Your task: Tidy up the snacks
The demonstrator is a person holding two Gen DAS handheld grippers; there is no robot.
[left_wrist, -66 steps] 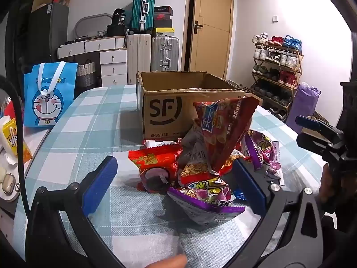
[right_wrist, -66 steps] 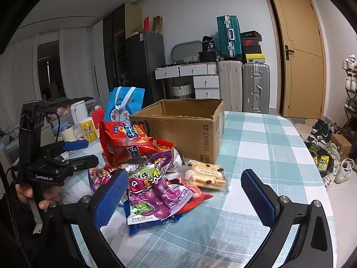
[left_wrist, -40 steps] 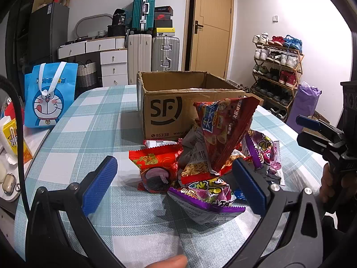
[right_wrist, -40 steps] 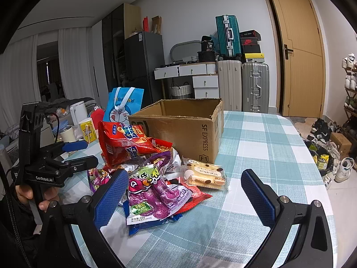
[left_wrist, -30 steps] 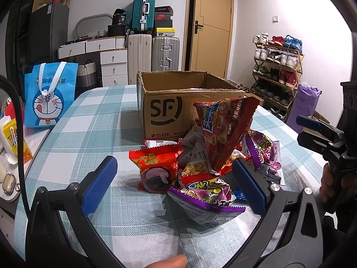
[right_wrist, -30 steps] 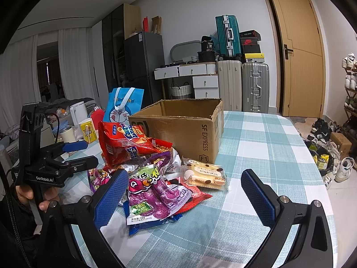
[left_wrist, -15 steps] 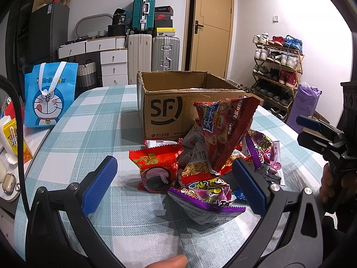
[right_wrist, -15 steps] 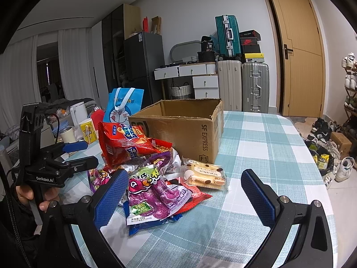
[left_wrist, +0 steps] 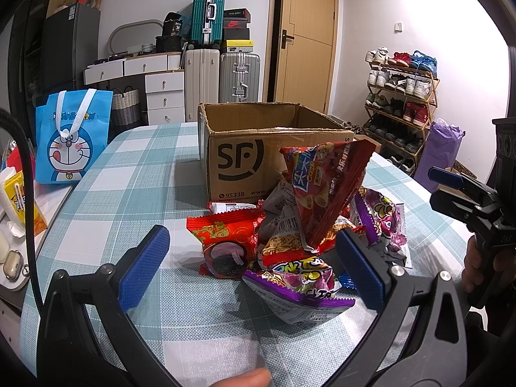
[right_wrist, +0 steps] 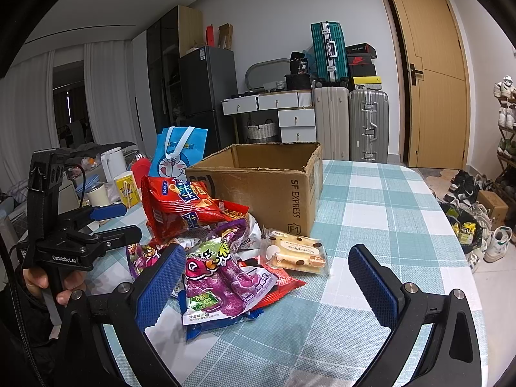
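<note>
Cardboard open-topped box point(left_wrist: 258, 148) is sitting on the checked teal tablecloth point(right_wrist: 371, 213) | crinkly foil snack packets point(left_wrist: 300, 225) are lying heaped just in front of it | you are holding your left gripper point(left_wrist: 254, 267) spread wide, empty, near the heap | your right gripper point(right_wrist: 267, 280) is gaping wide too | box contents possibly hidden.

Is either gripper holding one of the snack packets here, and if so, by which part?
Nothing is held. The left gripper and right gripper are both open, apart from the snack pile beside the cardboard box.
</note>
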